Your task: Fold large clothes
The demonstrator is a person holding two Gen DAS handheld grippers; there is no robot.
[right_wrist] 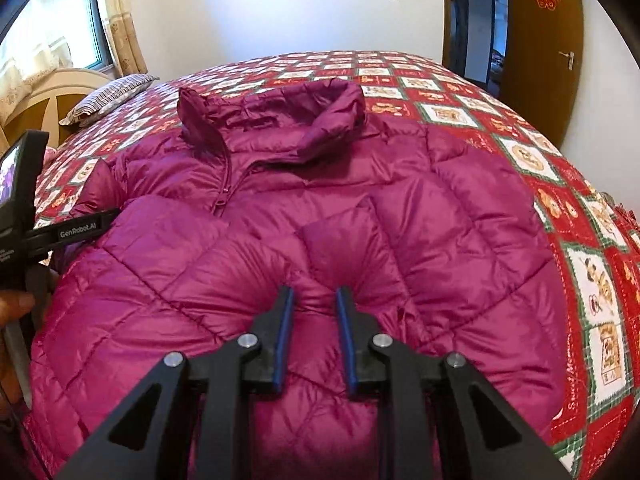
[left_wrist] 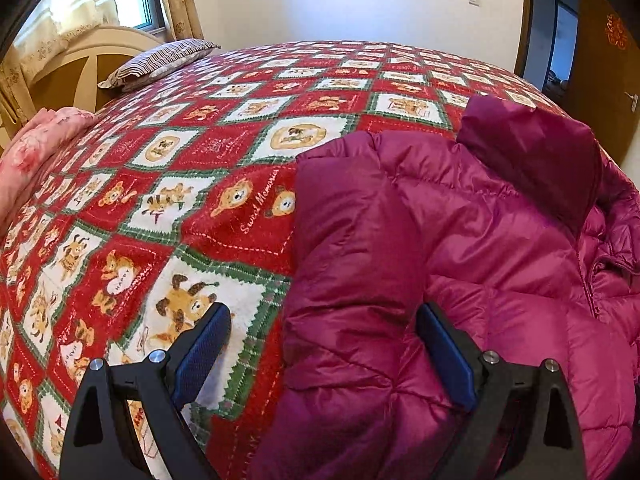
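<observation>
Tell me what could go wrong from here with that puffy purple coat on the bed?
The jacket looks slick and puffy, so the small pinch of fabric in the right tongs might slip out. The left tongs stand wide open, one finger over the sleeve and the other over the bedspread, so closing there might catch the spread too.
</observation>
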